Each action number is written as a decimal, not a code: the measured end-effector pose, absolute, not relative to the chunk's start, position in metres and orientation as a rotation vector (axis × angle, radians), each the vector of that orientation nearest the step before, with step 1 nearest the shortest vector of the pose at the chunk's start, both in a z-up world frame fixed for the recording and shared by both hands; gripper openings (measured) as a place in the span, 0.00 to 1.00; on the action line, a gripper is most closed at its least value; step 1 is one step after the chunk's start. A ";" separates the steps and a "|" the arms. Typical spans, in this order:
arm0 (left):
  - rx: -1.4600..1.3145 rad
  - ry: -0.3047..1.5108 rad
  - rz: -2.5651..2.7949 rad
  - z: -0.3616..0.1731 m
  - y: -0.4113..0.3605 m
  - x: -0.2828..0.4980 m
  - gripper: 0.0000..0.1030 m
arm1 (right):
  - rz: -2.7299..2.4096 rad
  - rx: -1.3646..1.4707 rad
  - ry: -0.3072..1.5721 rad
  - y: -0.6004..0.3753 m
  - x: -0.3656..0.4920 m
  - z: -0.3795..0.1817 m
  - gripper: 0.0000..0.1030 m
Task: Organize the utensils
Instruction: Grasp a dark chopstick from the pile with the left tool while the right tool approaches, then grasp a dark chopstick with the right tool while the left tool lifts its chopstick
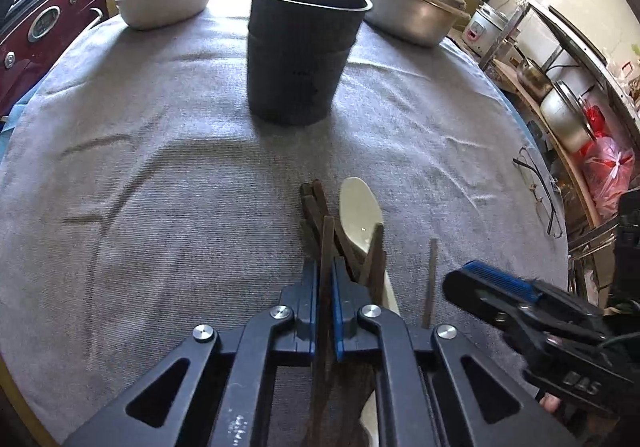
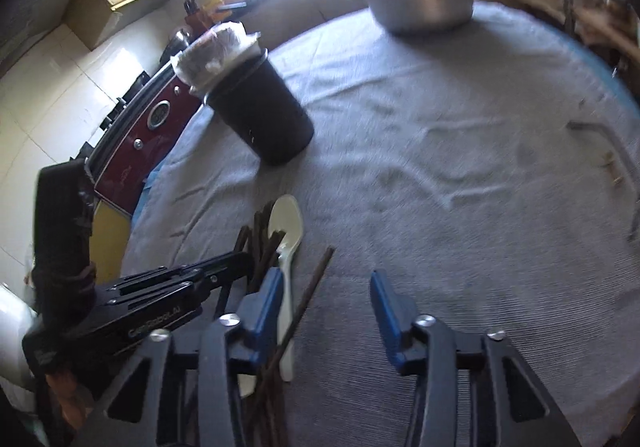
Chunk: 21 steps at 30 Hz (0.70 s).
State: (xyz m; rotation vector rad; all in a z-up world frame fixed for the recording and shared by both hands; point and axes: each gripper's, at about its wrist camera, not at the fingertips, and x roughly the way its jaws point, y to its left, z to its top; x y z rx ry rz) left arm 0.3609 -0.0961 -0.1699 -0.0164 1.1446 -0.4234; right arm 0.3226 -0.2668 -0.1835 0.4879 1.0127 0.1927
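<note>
- While the round table's grey cloth (image 1: 160, 175) fills most of both views, the far left holds a white dish (image 1: 168, 3) with a plastic-wrapped bundle on top, at the cloth's back edge.
- Beyond the table's left rim stands a dark red appliance (image 1: 44, 27) with a round dial.
- Further right, toward the middle of the cloth, the black utensil cup (image 1: 300, 51) stands upright, mouth open, well apart from the utensils.
- Nearer the front, the left gripper (image 1: 326, 287) is clenched on 1 dark chopstick (image 1: 327, 243), its blue pads pressed against either side of the stick.
- Just beside that stick, the rest of the dark chopsticks (image 1: 316, 207) lie in a crossed bundle on the cloth, touching the cream spoon (image 1: 360, 211), which lies bowl-up pointing toward the cup.
- Right of the spoon, 1 lone chopstick (image 1: 431, 283) lies apart from the bundle.
- Right again, the right gripper (image 2: 324, 295) hovers low over the cloth, its jaws spread wide with nothing between them; its left finger (image 2: 268, 295) sits over the spoon's handle and the lone stick in the right wrist view.
- At the back right sits a metal pot (image 1: 412, 3) with a glass lid.
- Near the cloth's right edge lies a pair of eyeglasses (image 1: 540, 191).
</note>
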 end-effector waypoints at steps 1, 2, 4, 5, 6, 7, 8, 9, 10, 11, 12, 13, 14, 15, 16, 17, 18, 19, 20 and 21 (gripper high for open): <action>-0.021 1.147 -0.425 -0.170 -0.094 0.361 0.06 | 0.195 0.503 1.037 -0.264 0.327 -0.188 0.40; -0.032 1.148 -0.428 -0.170 -0.091 0.362 0.06 | 0.202 0.516 1.059 -0.261 0.331 -0.192 0.38; -0.040 1.146 -0.427 -0.170 -0.089 0.362 0.06 | 0.207 0.538 1.086 -0.257 0.338 -0.197 0.34; -0.046 1.145 -0.428 -0.170 -0.087 0.363 0.06 | 0.207 0.538 1.096 -0.255 0.340 -0.199 0.28; -0.052 1.145 -0.432 -0.170 -0.086 0.364 0.06 | 0.202 0.542 1.103 -0.254 0.343 -0.201 0.24; -0.056 1.147 -0.431 -0.170 -0.085 0.364 0.06 | 0.189 0.544 1.117 -0.252 0.347 -0.205 0.21; -0.060 1.146 -0.431 -0.170 -0.084 0.365 0.06 | 0.184 0.550 1.120 -0.252 0.348 -0.206 0.10; -0.063 1.140 -0.432 -0.168 -0.083 0.365 0.06 | 0.182 0.557 1.125 -0.251 0.350 -0.207 0.10; -0.067 1.136 -0.434 -0.167 -0.082 0.364 0.06 | 0.178 0.559 1.123 -0.251 0.351 -0.208 0.10; -0.071 1.132 -0.430 -0.165 -0.080 0.364 0.06 | 0.179 0.560 1.120 -0.252 0.350 -0.207 0.10; -0.076 1.125 -0.427 -0.162 -0.079 0.363 0.06 | 0.187 0.563 1.109 -0.252 0.350 -0.204 0.09; -0.081 1.116 -0.423 -0.159 -0.078 0.362 0.06 | 0.196 0.553 1.094 -0.250 0.349 -0.200 0.09; -0.086 1.106 -0.422 -0.156 -0.076 0.361 0.06 | 0.197 0.542 1.084 -0.248 0.348 -0.196 0.09; -0.095 1.097 -0.423 -0.150 -0.074 0.359 0.06 | 0.201 0.524 1.061 -0.246 0.346 -0.190 0.09; -0.104 1.090 -0.426 -0.146 -0.072 0.357 0.06 | 0.201 0.508 1.047 -0.243 0.344 -0.184 0.09; -0.109 1.080 -0.426 -0.141 -0.072 0.355 0.06 | 0.207 0.494 1.028 -0.241 0.342 -0.178 0.09; -0.112 1.064 -0.424 -0.136 -0.071 0.351 0.05 | 0.216 0.481 1.009 -0.239 0.340 -0.173 0.08; -0.110 1.048 -0.422 -0.129 -0.070 0.347 0.05 | 0.211 0.441 0.983 -0.234 0.336 -0.164 0.08; -0.106 1.028 -0.418 -0.122 -0.068 0.342 0.05 | 0.212 0.414 0.964 -0.231 0.332 -0.157 0.08; -0.102 1.015 -0.412 -0.118 -0.068 0.338 0.05 | 0.222 0.397 0.944 -0.226 0.329 -0.150 0.08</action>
